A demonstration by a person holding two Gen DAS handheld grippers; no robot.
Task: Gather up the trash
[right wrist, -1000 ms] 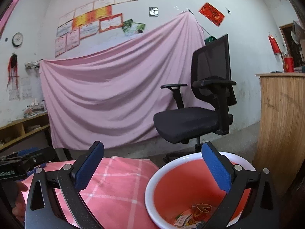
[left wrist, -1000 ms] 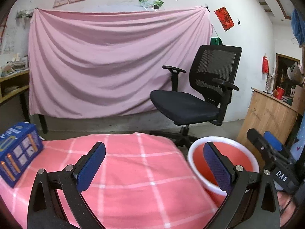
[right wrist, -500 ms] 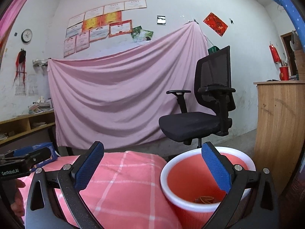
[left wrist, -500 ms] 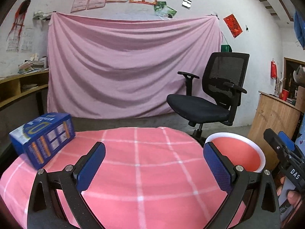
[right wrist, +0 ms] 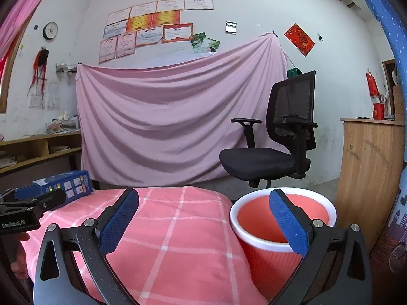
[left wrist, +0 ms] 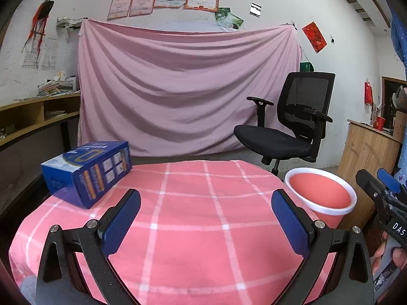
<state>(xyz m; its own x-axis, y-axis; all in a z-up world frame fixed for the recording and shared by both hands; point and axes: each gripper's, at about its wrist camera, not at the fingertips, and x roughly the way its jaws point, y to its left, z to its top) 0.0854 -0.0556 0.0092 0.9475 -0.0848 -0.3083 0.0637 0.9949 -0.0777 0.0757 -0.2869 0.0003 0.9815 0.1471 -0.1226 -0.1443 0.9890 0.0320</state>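
Both empty, spread wide: left gripper, right gripper. Box on table, far left. Bin beside table, right. Likely between pickups. Next: probably reach left, close on box, carry to bin.

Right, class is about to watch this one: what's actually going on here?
A person holds a gripper in each hand over a table with a pink checked cloth. Both the left gripper and the right gripper are open and hold nothing. A blue box lies on the cloth at the left, and a red bin with a white rim stands beside the table at the right.
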